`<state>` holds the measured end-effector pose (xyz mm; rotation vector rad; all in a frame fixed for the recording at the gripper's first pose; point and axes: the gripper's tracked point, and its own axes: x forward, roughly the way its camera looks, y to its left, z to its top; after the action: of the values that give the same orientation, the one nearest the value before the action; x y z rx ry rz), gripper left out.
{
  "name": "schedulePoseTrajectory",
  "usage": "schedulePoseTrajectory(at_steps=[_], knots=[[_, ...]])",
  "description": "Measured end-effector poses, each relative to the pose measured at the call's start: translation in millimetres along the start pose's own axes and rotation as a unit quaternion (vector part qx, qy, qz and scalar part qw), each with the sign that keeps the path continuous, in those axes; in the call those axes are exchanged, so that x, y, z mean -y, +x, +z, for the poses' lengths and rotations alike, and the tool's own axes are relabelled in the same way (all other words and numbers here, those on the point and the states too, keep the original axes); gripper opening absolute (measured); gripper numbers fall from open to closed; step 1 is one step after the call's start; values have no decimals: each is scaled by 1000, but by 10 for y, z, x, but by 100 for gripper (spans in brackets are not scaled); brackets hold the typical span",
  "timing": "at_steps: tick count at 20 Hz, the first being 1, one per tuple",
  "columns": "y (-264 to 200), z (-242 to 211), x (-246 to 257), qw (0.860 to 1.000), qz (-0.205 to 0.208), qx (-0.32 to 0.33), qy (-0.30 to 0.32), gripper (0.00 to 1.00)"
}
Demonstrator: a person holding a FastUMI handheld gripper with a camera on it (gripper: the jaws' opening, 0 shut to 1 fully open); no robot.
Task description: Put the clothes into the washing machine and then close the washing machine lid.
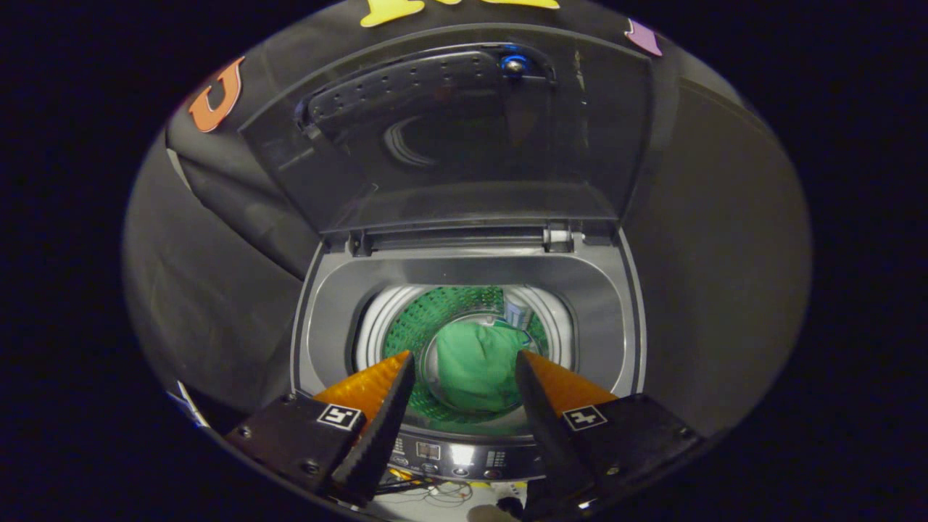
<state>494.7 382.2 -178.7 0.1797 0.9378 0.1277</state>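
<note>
A top-loading washing machine [326, 319] stands below me with its dark lid [464, 138] raised upright behind the opening. A green garment [475, 362] lies bunched at the bottom of the drum [413, 326], whose perforated wall reflects green. My gripper [465, 362] hovers above the front of the opening, its orange and black fingers [384, 406] spread apart with nothing between them. The garment shows in the gap between the fingers, well below them.
The machine's control panel [457, 455] runs along the front edge just under the fingers. Black cloth walls surround the machine on both sides and behind the lid. Some cables lie on a pale surface in front of the machine.
</note>
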Motion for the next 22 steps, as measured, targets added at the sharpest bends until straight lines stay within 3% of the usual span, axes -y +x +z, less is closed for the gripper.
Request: schedulePoseTrajectory(at_steps=[10, 22], knots=[[-146, 84, 109, 999, -12, 33, -22, 86], [-887, 822, 172, 984, -24, 153, -86, 86]])
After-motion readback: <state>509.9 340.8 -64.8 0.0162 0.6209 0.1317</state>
